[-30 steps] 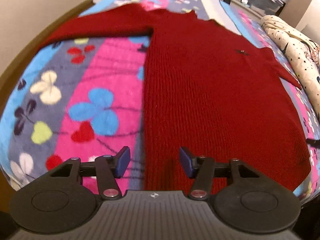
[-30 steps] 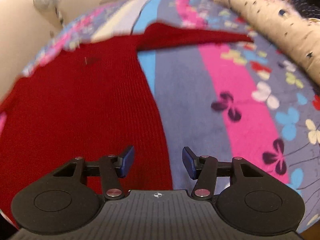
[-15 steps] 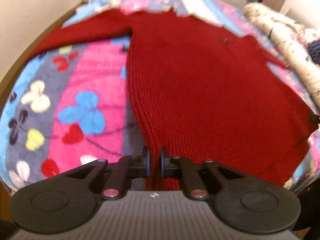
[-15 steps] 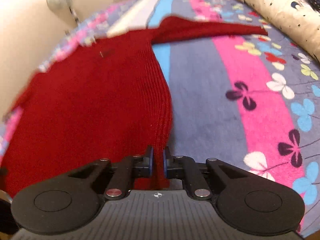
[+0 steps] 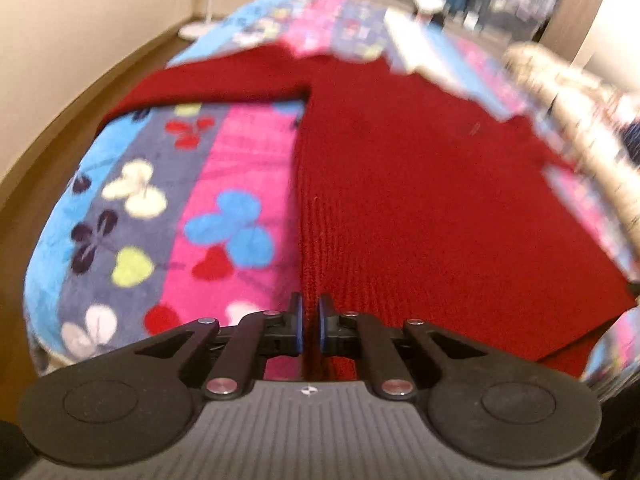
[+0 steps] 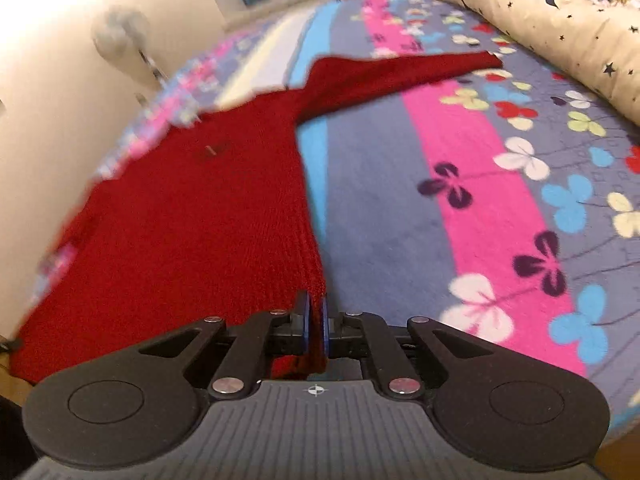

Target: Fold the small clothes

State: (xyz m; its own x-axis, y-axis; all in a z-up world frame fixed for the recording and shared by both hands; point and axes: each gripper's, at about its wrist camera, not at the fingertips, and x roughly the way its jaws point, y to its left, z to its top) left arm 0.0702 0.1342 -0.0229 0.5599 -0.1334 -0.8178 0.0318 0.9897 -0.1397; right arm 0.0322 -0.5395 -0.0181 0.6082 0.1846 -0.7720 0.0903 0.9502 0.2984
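Between the blue pads of each gripper sits a bottom corner of the one red knitted sweater [image 5: 420,200], which lies flat on the bed and stretches away ahead of both tools with a sleeve thrown out to either side. The left gripper [image 5: 310,330] is pinched tight on the hem corner directly in front of it, and the right gripper [image 6: 315,330] is clamped the same way on the opposite corner, with knit bunched between its pads. To my eye the step in hand is lifting the hem to carry it toward the shoulders; done well, both corners should rise together and level, travel straight forward over the body, and land square with the neckline so no diagonal crease forms. Two grippers, one sweater, two sleeves. Under it all is a single flowered blanket [image 6: 480,184] in pink, blue and grey stripes, and beyond the right gripper, off to its right, one cream star-print quilt [image 6: 552,24] lies heaped.
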